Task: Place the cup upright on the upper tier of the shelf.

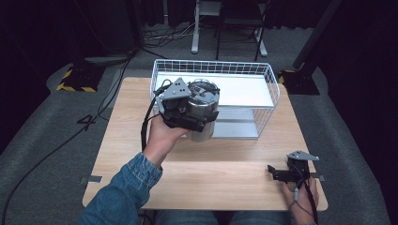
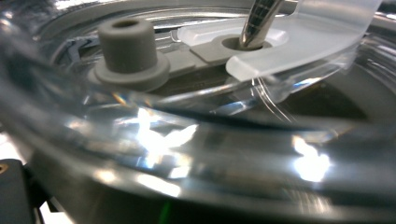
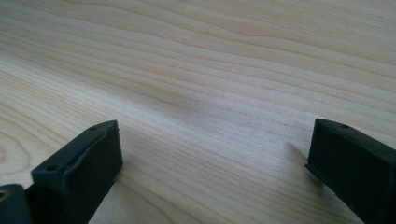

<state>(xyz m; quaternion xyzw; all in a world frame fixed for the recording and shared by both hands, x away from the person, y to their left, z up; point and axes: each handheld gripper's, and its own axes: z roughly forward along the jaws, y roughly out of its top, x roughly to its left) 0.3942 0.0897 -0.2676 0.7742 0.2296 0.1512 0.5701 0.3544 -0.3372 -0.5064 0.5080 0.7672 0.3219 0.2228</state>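
A round steel canister [image 1: 203, 130] with a glass lid [image 1: 205, 89] is at the front left corner of a white wire basket [image 1: 273, 76]. My left gripper [image 1: 199, 117] is shut on its upper body from the left, the hand behind it. The left gripper view is very close on the lid's glass rim [image 2: 187, 140], with a grey rubber plug [image 2: 128, 46], a metal rod [image 2: 259, 21] and a translucent plastic tab [image 2: 303, 42]. My right gripper [image 1: 275, 172] rests on the wooden table [image 1: 211, 180] at the front right. Its jaws are wide open over bare wood [image 3: 210, 93].
The wire basket stands at the table's far edge with a white shelf [image 1: 244, 91] inside it. Cables trail over the grey floor [image 1: 42, 140] at the left. A stand's legs [image 1: 195, 44] rise behind the basket.
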